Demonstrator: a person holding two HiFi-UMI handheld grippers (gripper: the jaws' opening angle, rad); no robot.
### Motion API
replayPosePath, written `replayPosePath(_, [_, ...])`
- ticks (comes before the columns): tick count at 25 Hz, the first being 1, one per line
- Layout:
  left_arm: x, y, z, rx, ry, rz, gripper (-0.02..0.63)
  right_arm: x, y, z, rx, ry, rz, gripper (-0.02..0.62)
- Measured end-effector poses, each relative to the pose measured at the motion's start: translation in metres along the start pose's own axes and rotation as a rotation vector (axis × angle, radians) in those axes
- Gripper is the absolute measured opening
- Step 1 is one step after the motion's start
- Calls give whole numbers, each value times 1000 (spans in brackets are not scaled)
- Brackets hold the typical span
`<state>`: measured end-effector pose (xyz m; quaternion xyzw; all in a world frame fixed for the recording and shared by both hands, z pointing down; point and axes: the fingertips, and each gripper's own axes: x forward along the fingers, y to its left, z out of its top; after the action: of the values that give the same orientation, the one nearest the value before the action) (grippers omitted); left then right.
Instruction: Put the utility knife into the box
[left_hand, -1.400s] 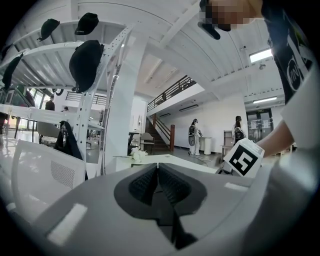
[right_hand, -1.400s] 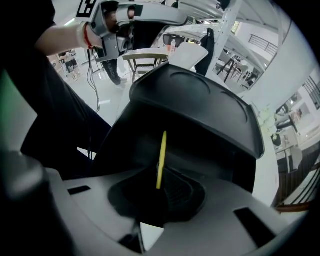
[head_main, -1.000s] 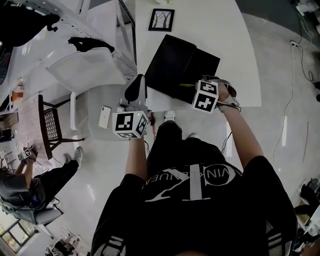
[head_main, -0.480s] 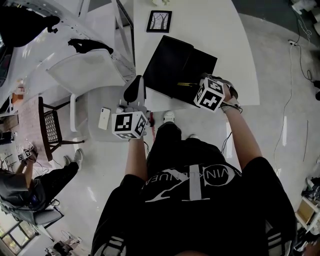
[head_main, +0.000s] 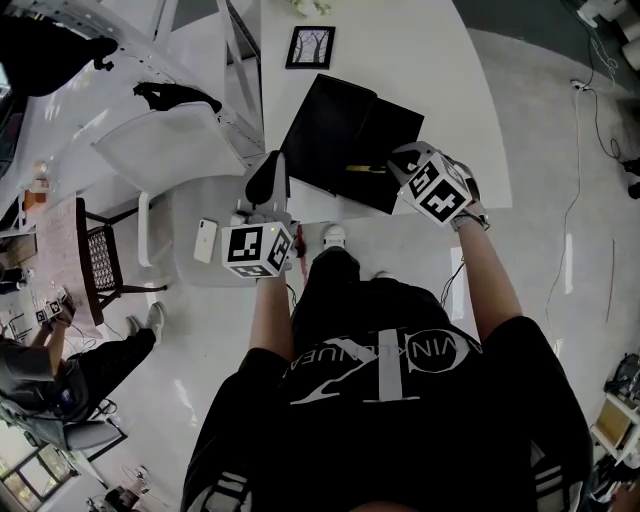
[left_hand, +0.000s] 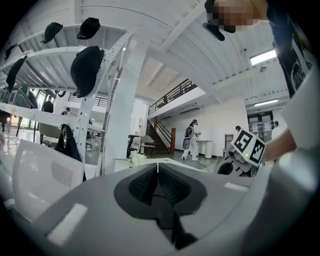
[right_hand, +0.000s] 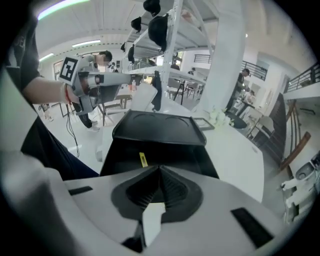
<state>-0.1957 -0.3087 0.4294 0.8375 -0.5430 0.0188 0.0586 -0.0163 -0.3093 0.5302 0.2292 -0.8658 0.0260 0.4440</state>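
On the white tabletop (head_main: 420, 60), the thin yellow utility knife (right_hand: 143, 159) lies inside the open black box (right_hand: 155, 132), so the closed, empty right hand-held gripper (right_hand: 160, 171) and left hand-held gripper (left_hand: 158, 168) should lift away slowly.

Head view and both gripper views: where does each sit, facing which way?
Head view: on the head, facing steeply down at box and table; torso, arms show.
Left gripper view: on left gripper, facing level across the hall; shut jaws show.
Right gripper view: on right gripper, facing the box; shut jaws show.
Shared: head and right gripper views show the knife in the box.
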Motion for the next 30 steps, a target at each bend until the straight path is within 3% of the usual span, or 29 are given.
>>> replayPosePath(15, [1,-16,14,9,-25,7,17,-57,-25,35,236,-339,-57,15])
replayPosePath(30, [-9,-15,30,21,-59,43,17,-112,-45,63,289,-587,-146,15])
